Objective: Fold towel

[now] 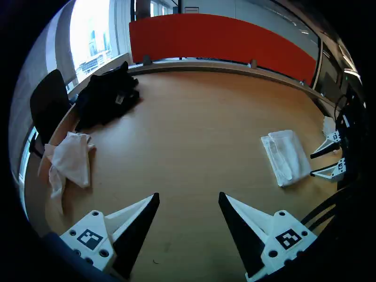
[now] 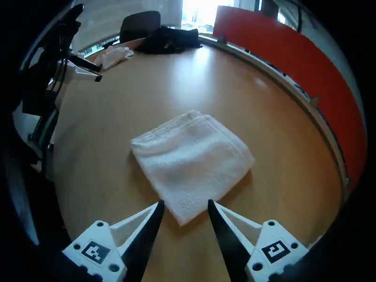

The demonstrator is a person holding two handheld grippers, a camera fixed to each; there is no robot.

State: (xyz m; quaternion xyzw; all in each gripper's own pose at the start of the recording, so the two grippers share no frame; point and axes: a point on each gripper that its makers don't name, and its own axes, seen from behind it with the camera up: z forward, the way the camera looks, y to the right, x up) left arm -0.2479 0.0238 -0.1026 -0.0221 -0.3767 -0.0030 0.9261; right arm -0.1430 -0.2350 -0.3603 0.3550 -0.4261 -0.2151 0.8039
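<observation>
Tabletop (image 1: 197, 122): light wood, curved far edge; broad bare stretch ahead of the left jaws.
Room: windows (image 1: 89, 37) far left of the left jaws, bright daylight.
Red divider (image 1: 216, 37): runs along the tabletop's far edge, straight ahead of the left jaws; to the right of the right jaws.
Black chair (image 1: 47, 103): at the tabletop's left edge, past the crumpled cloth.
Black clothing (image 1: 105, 96): heap far ahead-left of the left jaws, near the far edge.
Crumpled white cloth (image 1: 70, 160): left of the left jaws, partly over the tabletop edge.
Towel (image 2: 192, 160): white, folded, flat, just ahead of the right jaws; sits diagonal, long axis from near-right to far-left, near corner pointing into the jaw gap; bare wood all round.
Left gripper (image 1: 188, 194): jaws wide apart, holding nothing, towel well off to the right.
Right gripper (image 2: 185, 201): jaws parted, narrower gap, gripping nothing; corner contact can't tell.
</observation>
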